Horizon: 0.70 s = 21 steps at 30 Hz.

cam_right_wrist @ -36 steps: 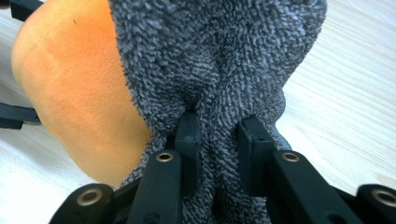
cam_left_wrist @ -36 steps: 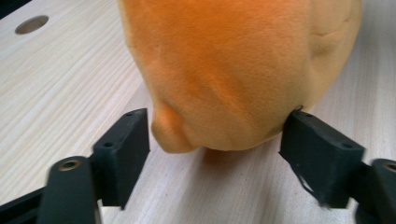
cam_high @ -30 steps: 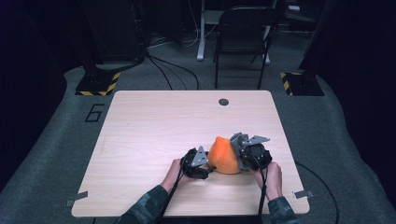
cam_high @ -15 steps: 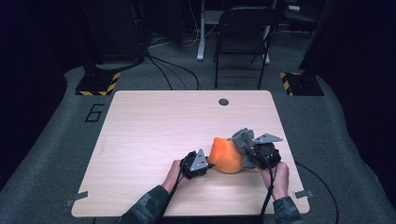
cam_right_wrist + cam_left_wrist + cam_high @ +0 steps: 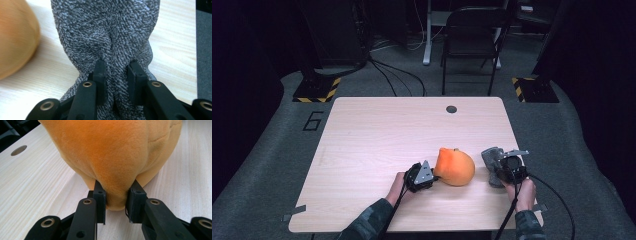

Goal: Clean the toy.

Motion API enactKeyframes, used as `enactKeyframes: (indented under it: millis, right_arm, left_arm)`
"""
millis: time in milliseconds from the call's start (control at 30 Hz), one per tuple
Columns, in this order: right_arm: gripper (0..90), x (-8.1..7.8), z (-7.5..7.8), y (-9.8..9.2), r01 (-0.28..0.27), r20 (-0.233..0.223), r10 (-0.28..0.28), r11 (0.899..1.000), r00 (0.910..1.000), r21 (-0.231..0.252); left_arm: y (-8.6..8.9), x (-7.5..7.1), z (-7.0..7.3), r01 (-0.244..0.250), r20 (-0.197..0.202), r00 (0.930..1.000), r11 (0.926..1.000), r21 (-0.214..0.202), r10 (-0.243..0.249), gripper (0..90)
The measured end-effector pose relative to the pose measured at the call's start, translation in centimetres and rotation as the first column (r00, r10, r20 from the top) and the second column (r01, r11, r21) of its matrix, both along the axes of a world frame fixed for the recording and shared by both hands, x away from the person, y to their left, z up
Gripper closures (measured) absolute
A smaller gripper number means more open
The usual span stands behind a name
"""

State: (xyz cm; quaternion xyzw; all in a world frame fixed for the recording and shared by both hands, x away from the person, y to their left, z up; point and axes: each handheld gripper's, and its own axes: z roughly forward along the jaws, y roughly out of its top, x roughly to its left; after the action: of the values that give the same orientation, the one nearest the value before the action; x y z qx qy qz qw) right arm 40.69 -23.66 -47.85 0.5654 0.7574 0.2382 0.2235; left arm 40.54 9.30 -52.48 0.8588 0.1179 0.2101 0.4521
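At the lower middle of the high view, the left gripper (image 5: 424, 176) has just pinched the orange plush (image 5: 455, 166) on the surface (image 5: 377, 130), while the right gripper (image 5: 506, 167), clamped on grey cloth (image 5: 492, 159), has pulled it away rightward, likely separating them.

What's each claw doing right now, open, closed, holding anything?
Left claw: has just been closing, now pinched shut on a fold of the orange plush.
Right claw: shut on the grey fuzzy cloth.

Plain orange plush (image 5: 455, 167), speckled grey cloth (image 5: 107, 37), pale wood-grain table (image 5: 377, 135)
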Motion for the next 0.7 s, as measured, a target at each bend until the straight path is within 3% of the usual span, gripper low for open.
enactKeyframes:
  millis: [167,300,467,700]
  right_arm:
    - [71.4,0.2,-0.3,0.3,-0.008,-0.014,0.008,1.0,0.9999,-0.005]
    - [71.4,0.2,-0.3,0.3,0.002,-0.016,-0.001,1.0,0.9999,0.002]
    - [71.5,0.2,-0.1,-0.2,-0.002,-0.005,0.002,1.0,1.0,0.002]
    - [71.5,0.1,0.2,-0.3,0.009,-0.001,-0.009,1.0,1.0,0.01]
  left_arm:
    - [0.0,-0.3,-0.1,0.006,0.032,0.9995,1.0,-0.002,-0.006,75.6]
    - [0.2,-0.5,0.2,0.016,0.033,0.9993,0.9984,-0.055,-0.014,77.7]
    - [0.3,-1.1,1.8,0.038,0.025,0.9991,0.9924,-0.117,-0.035,78.5]
    - [0.8,-2.3,4.9,0.03,-0.007,0.9994,0.9702,-0.241,-0.033,78.4]
